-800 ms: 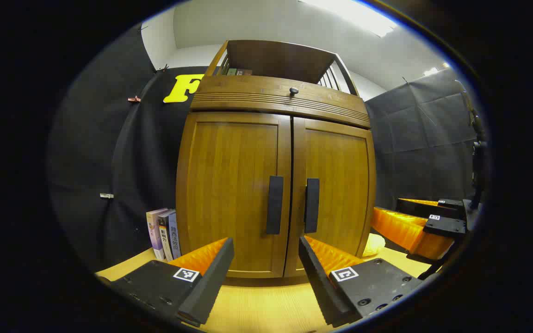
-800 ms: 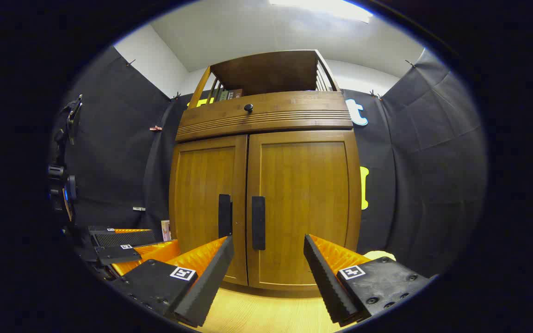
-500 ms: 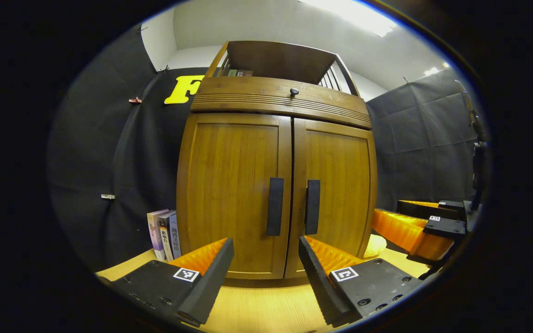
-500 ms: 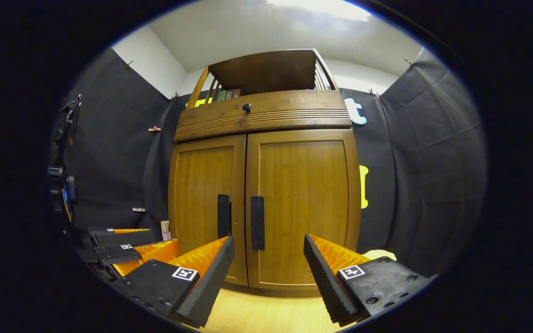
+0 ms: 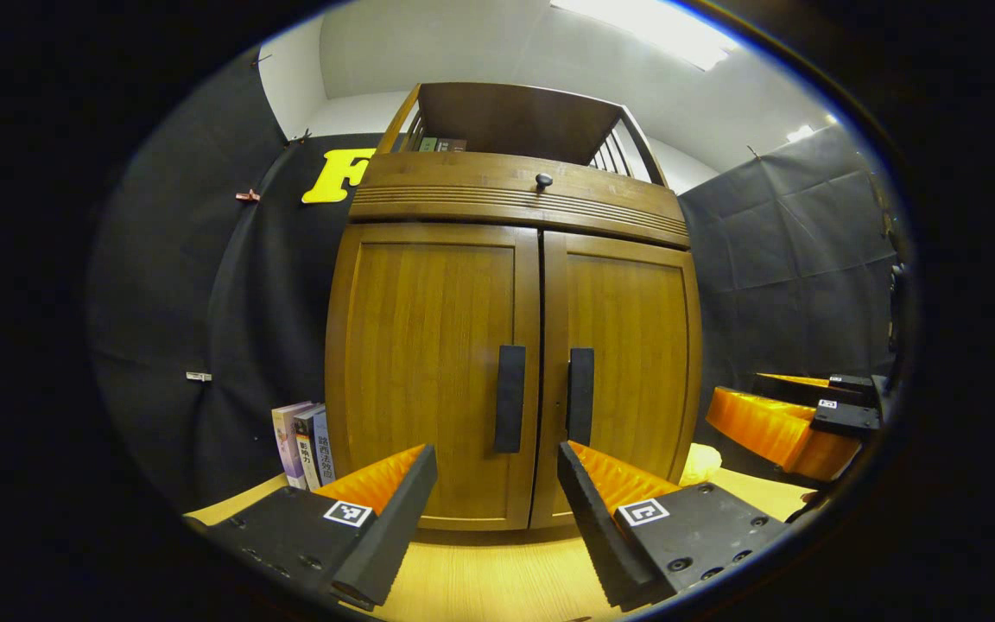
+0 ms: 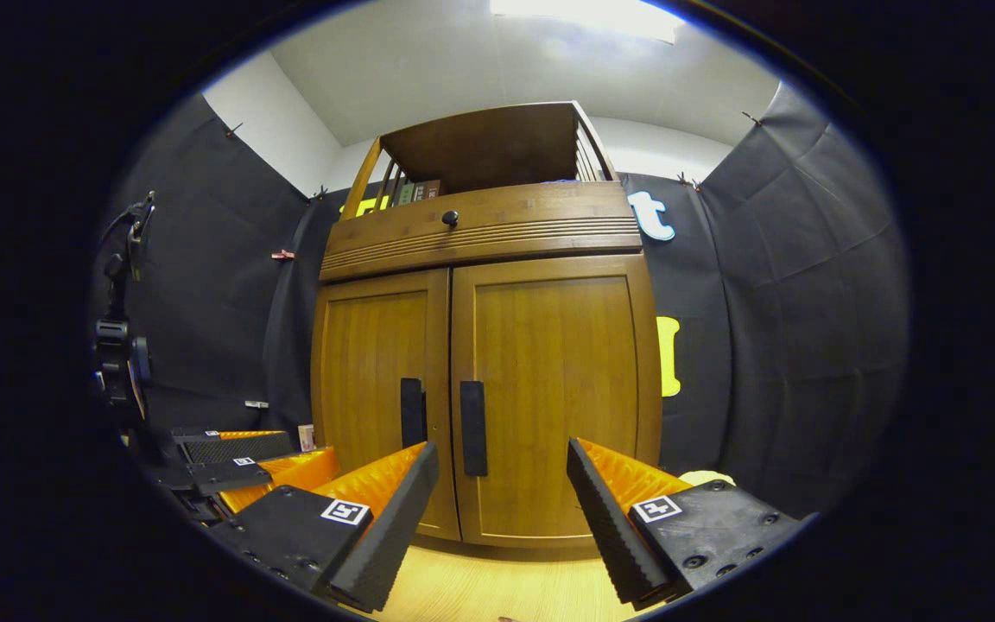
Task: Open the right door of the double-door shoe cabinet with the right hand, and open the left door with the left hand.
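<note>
A brown wooden shoe cabinet (image 5: 428, 285) (image 6: 549, 345) stands on a pale table with both doors closed. Each door carries a dark upright handle near the middle seam: the left handle (image 5: 510, 398) (image 6: 412, 412) and the right handle (image 5: 580, 396) (image 6: 472, 428). In the left gripper view my left gripper (image 5: 496, 462) is open, a short way in front of the two handles and a little below them. In the right gripper view my right gripper (image 6: 501, 458) is open too, short of the right handle and slightly to its right. The right gripper (image 5: 795, 419) also appears at the right of the left gripper view, and the left gripper (image 6: 243, 462) at the lower left of the right gripper view.
A few books (image 5: 303, 442) stand against the cabinet's left side. A yellow soft object (image 5: 698, 462) (image 6: 709, 477) lies at its right foot. A drawer with a round knob (image 5: 542, 180) and an open shelf top the doors. Black cloth walls close in on both sides.
Both views have tilted slightly upward, so the cabinet and its handles sit lower in the frames. The doors stay closed and both grippers stay open.
</note>
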Demonstrator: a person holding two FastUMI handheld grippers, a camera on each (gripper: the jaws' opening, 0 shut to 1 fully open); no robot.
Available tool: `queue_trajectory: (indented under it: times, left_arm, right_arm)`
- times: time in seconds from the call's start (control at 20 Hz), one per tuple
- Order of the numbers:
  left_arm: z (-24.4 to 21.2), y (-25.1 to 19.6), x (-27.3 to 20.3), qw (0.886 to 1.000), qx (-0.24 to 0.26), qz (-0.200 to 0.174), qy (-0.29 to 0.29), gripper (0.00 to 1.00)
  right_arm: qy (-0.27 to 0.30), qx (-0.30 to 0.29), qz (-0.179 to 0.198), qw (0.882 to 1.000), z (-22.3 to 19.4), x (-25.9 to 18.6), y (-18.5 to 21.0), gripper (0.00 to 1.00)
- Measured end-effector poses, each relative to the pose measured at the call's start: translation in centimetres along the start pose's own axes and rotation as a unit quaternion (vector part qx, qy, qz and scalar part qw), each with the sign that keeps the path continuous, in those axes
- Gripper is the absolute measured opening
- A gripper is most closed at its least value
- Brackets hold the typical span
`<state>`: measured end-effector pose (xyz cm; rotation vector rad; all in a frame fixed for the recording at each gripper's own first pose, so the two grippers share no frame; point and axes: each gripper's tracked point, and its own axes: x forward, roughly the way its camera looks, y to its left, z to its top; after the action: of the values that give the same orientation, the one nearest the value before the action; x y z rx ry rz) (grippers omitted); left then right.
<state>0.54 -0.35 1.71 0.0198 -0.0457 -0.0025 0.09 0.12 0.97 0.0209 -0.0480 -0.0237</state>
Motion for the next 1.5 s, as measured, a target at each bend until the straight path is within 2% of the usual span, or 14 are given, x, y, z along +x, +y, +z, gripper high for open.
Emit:
queue_trajectory:
  times: [0.05,0.1,0.15,0.3,0.4,0.6,0.75,0.9,0.95,1.15,1.3,1.5]
  left_arm:
    - [0.1,0.0,0.0,1.0,0.0,-0.001,-0.001,0.88]
    - [0.2,-0.1,0.0,1.0,0.0,-0.002,-0.002,0.86]
    - [0.2,-0.2,-0.1,1.0,-0.001,-0.004,-0.002,0.88]
    - [0.6,0.0,-0.1,1.0,-0.003,-0.005,-0.006,0.88]
    - [0.7,0.1,-0.2,1.0,-0.004,-0.004,-0.008,0.88]
    - [0.7,0.6,0.0,1.0,-0.005,-0.002,-0.007,0.88]
    - [0.7,1.0,0.2,1.0,-0.003,0.001,-0.007,0.89]
    - [0.5,1.3,0.7,1.0,-0.006,-0.002,-0.005,0.89]
    - [0.5,1.4,0.9,1.0,-0.009,-0.003,-0.003,0.88]
    - [0.5,2.0,1.7,1.0,-0.005,-0.003,-0.002,0.88]
    - [0.5,2.6,2.1,1.0,-0.002,-0.001,-0.003,0.86]
    - [0.1,3.2,2.8,1.0,-0.011,-0.004,0.003,0.88]
  right_arm:
    - [0.0,-0.001,0.001,1.0,0.0,0.0,0.0,0.97]
    - [0.0,0.0,0.002,1.0,-0.1,0.0,0.0,0.95]
    - [0.002,0.002,0.005,1.0,-0.1,-0.1,0.0,0.97]
    - [0.0,0.024,0.044,0.999,0.1,-0.5,1.1,0.95]
    - [0.002,0.035,0.052,0.998,-0.3,-0.5,1.6,0.94]
    - [0.018,0.035,0.038,0.999,-1.2,0.3,1.6,0.95]
    - [0.006,0.03,0.023,0.999,-0.7,1.1,1.2,0.95]
    - [-0.003,0.001,0.008,1.0,-0.3,1.8,1.0,0.92]
    - [-0.006,-0.016,0.008,1.0,-0.1,2.1,1.3,0.95]
    - [0.001,-0.034,0.042,0.999,-0.7,3.0,3.4,0.95]
    - [0.011,0.004,0.031,0.999,-0.6,4.2,3.7,0.92]
    - [0.003,-0.009,-0.004,1.0,0.0,7.0,3.1,0.92]
